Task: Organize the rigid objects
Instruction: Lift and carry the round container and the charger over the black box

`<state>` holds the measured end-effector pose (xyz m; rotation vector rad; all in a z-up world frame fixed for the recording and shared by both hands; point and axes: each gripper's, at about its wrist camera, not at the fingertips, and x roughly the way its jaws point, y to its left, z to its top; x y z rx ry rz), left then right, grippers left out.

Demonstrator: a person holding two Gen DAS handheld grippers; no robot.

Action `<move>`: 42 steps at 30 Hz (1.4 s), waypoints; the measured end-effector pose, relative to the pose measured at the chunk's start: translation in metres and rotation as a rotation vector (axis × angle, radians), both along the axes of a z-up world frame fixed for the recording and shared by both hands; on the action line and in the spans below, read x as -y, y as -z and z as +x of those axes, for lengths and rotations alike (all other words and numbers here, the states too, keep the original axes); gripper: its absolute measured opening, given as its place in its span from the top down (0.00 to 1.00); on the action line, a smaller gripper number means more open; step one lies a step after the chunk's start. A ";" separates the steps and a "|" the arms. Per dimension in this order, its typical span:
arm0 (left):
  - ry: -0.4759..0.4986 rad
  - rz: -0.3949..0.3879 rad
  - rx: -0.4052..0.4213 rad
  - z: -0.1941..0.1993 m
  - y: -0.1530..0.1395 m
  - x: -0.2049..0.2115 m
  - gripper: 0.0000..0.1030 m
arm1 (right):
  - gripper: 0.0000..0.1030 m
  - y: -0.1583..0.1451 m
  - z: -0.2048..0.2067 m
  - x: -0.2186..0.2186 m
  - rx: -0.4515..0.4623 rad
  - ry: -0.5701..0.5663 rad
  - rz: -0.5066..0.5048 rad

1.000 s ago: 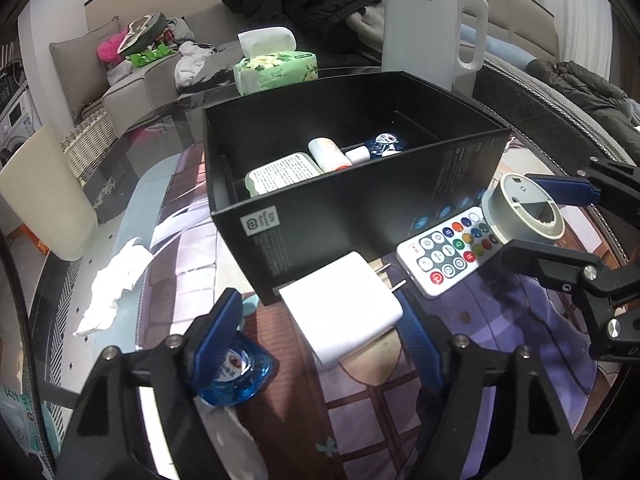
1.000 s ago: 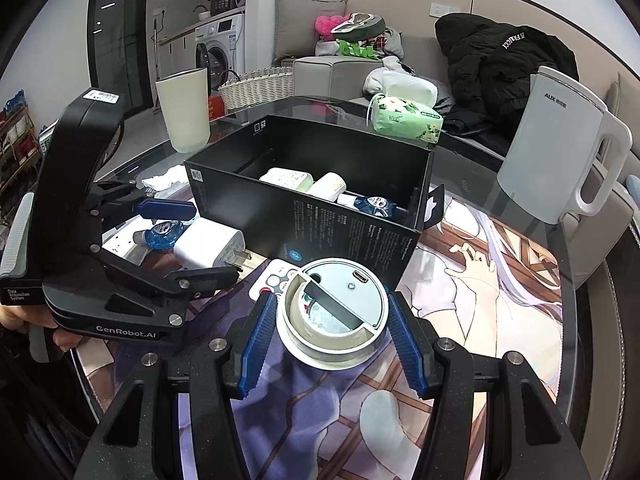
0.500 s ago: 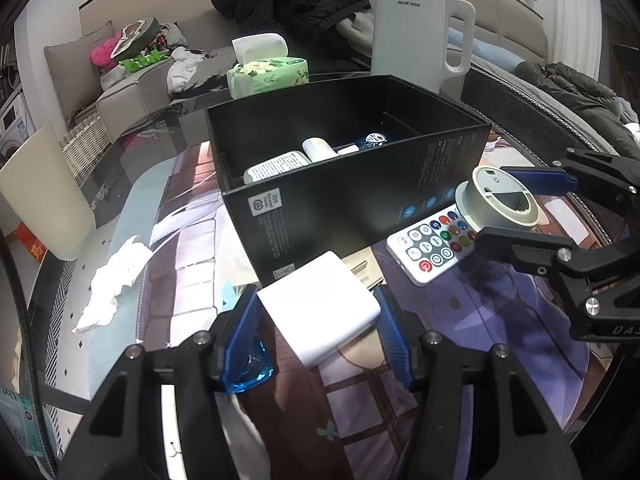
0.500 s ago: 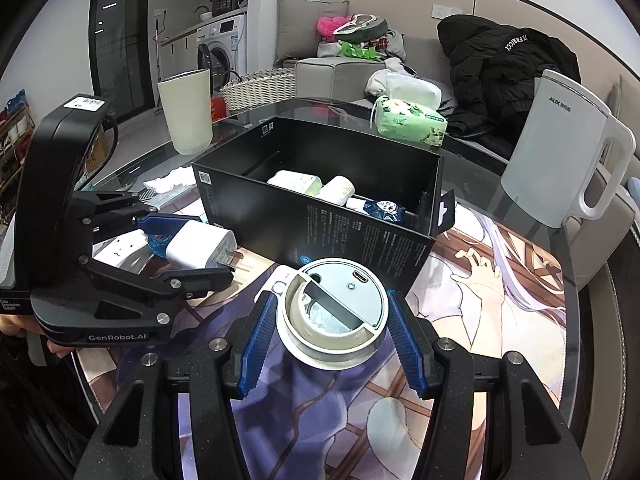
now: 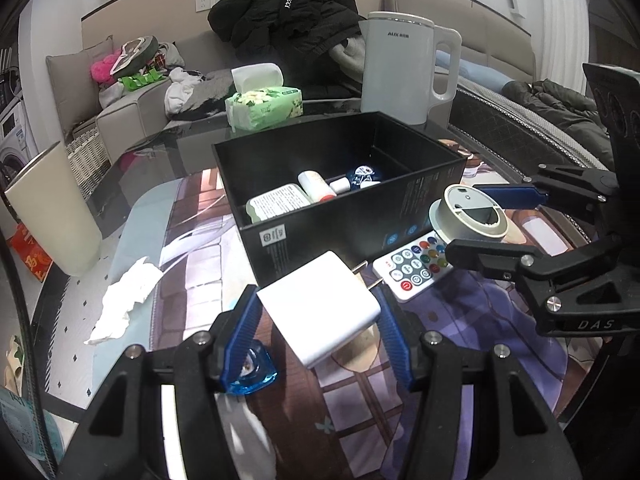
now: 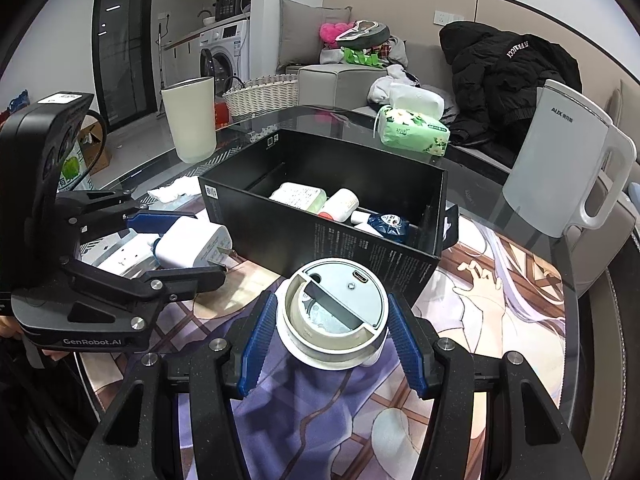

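Left hand-held gripper [image 5: 318, 336] closed about halfway on white charger [image 5: 320, 312], prongs pointing toward black box [image 5: 320, 236], right hand-held gripper [image 6: 332, 344] clamped on round white device [image 6: 334, 318], open face up, both raised over the bench [image 6: 500, 320] before the box.

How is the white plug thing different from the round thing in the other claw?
The white charger is a flat, boxy block with metal prongs; the round device is a short cylinder with a grey top. The charger sits in the left gripper, while the round device sits in the right gripper. Both are pale, hard, and held near the black box.
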<state>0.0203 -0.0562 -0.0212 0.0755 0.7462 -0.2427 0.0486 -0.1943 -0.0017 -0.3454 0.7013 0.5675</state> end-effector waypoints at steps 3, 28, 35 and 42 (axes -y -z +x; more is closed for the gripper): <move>0.000 -0.011 0.014 -0.002 -0.004 -0.002 0.45 | 0.45 -0.003 0.001 0.001 0.006 -0.001 0.005; -0.003 -0.047 0.161 0.008 -0.056 0.000 0.45 | 0.45 -0.042 0.021 0.005 0.082 0.030 0.094; -0.005 -0.054 0.190 0.023 -0.066 0.002 0.45 | 0.45 -0.049 0.035 0.006 0.086 0.041 0.113; -0.006 -0.048 0.184 0.039 -0.063 0.008 0.45 | 0.45 -0.053 0.050 0.004 0.078 0.038 0.116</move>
